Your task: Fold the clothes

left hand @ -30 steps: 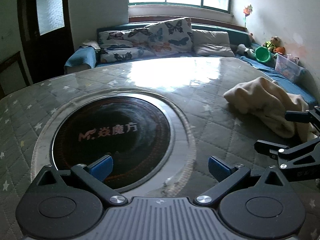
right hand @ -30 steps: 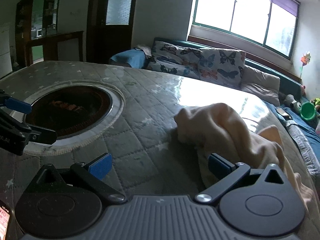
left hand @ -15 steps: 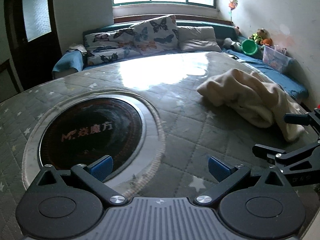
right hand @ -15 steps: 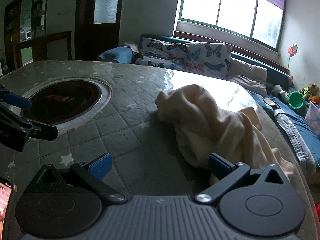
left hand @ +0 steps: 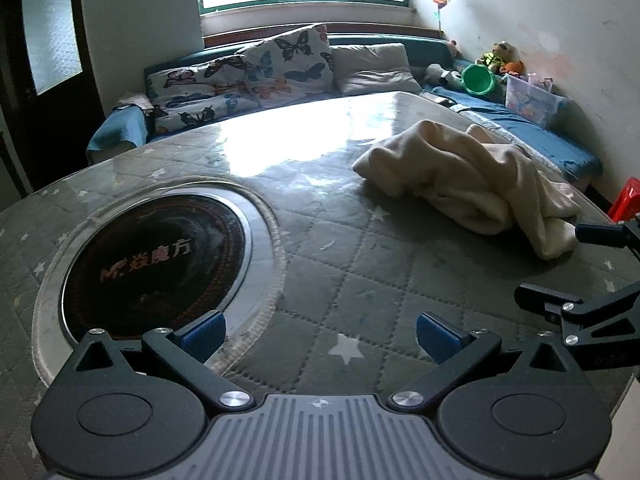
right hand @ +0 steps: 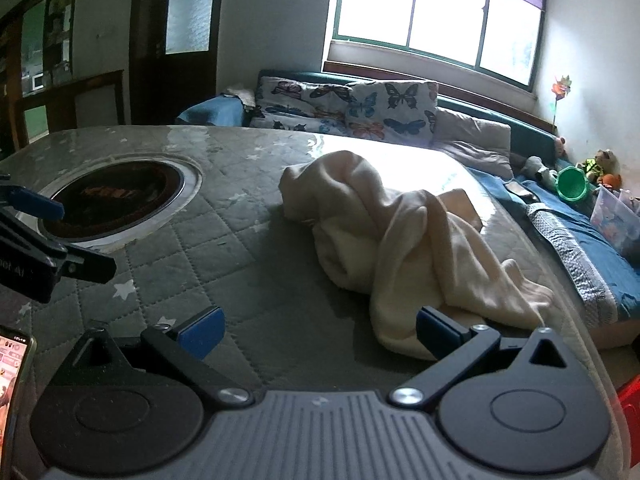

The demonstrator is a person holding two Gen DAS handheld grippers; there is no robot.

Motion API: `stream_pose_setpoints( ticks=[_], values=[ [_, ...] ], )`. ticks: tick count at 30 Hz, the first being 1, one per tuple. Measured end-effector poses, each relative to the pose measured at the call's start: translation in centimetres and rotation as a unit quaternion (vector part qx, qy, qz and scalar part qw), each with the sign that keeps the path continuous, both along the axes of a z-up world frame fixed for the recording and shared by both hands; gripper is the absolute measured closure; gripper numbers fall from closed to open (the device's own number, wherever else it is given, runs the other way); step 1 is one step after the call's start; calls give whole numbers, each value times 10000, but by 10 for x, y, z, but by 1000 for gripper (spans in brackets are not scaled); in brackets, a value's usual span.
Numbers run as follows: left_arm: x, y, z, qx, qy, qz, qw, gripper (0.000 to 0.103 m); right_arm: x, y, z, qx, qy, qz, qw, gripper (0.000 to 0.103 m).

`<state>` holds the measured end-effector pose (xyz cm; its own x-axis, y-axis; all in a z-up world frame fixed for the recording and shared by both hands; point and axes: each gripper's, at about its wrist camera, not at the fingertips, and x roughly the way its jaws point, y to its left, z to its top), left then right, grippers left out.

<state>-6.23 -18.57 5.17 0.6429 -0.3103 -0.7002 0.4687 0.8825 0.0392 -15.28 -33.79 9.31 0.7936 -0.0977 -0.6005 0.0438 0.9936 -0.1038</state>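
A cream garment point(left hand: 472, 176) lies crumpled in a heap on the right part of the quilted grey table point(left hand: 360, 264); the right wrist view shows the same cream garment point(right hand: 400, 232) just ahead. My left gripper point(left hand: 320, 334) is open over bare table, well short of the cloth, with nothing between its blue pads. My right gripper point(right hand: 318, 330) is also open, its right fingertip at the near edge of the heap. The right gripper point(left hand: 560, 268) shows at the right edge of the left wrist view, beside the garment's near end.
A round black cooktop point(left hand: 156, 260) with a metal ring is set into the table at the left. A sofa with butterfly cushions point(left hand: 288, 64) runs behind the table. Toys, a green bucket point(left hand: 478, 79) and a clear bin point(left hand: 528, 98) sit at far right. A phone point(right hand: 12, 364) lies near left.
Both grippers have pulled back and swung, so the garment sits farther ahead and more central in each view. The cloth itself has not moved. Both stay open.
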Motion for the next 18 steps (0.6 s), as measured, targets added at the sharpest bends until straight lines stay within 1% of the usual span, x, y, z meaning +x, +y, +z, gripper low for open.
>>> stream_pose_setpoints(
  ticks=[13,18],
  values=[
    [4,-23,3,173,44,-196,9996,0,-3,-16,6,32,-26,-202,9998,1],
    [5,-32,2,305,63,-250,9992,0,-3,-22,6,65,-16,-267,9996,1]
  ],
)
